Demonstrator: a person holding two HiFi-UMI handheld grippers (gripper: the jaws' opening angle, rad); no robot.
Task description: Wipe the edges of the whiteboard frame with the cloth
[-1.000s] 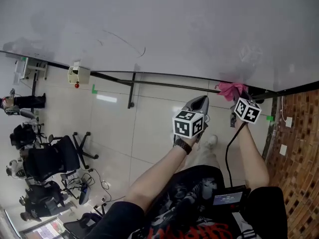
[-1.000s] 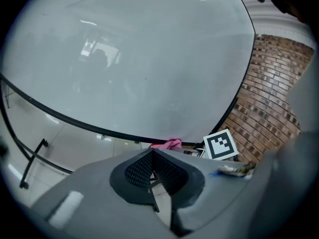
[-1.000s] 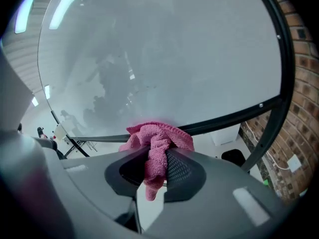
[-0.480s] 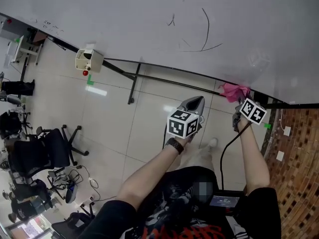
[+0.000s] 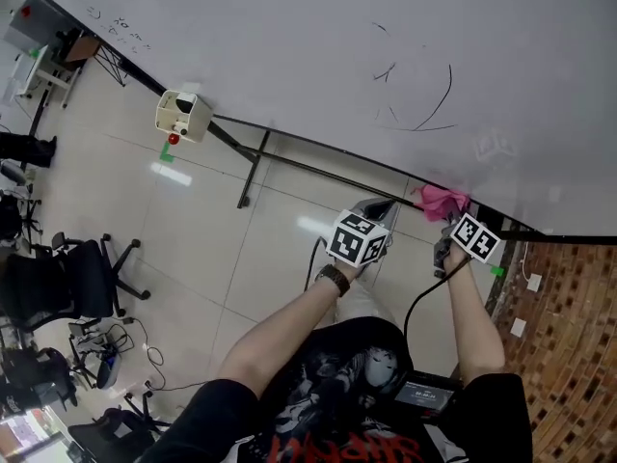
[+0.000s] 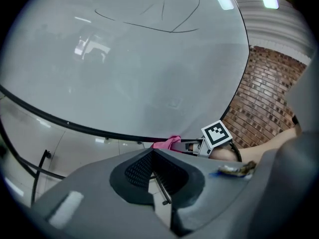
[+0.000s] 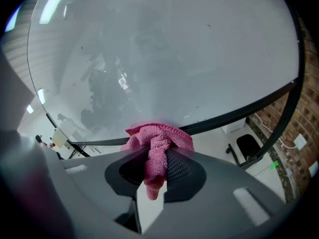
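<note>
the right gripper (image 7: pixel 155 157) is clenched on a pink cloth (image 7: pixel 158 142). in the right gripper view a fold of the cloth hangs down between the two dark ribbed pads, and the rest bunches out above the jaw tips. that bunch sits right on the black lower frame (image 7: pixel 239 114) of the whiteboard (image 7: pixel 174 49) and covers a short stretch of it, at the lower centre of the picture. to the right, the frame curves up at the board's corner.

in the head view the right gripper (image 5: pixel 445 222) sits right of centre, with its marker cube (image 5: pixel 476 237) just below and the cloth (image 5: pixel 442 201) at its tip, on the frame (image 5: pixel 313 146) line near the board's lower right corner. a black cable (image 5: pixel 419 302) drops from it along the forearm.

the left gripper (image 6: pixel 152 156) has its jaws pressed together with nothing between them. it hangs just left of the right one (image 6: pixel 199 146), below the frame (image 6: pixel 75 126) and apart from it. in the head view the left gripper (image 5: pixel 378 206) points up toward the board, its cube (image 5: pixel 359 239) above a wrist with a dark watch (image 5: pixel 334 279).

the whiteboard (image 5: pixel 318 37) fills the top of the head view and carries a few thin pen strokes (image 5: pixel 424 99). a beige box with a red knob (image 5: pixel 183 114) hangs under the frame at upper left. black office chairs (image 5: pixel 67 287) stand on the pale tiled floor (image 5: pixel 193 230) at left, and a brick wall (image 5: pixel 569 355) fills the lower right.
</note>
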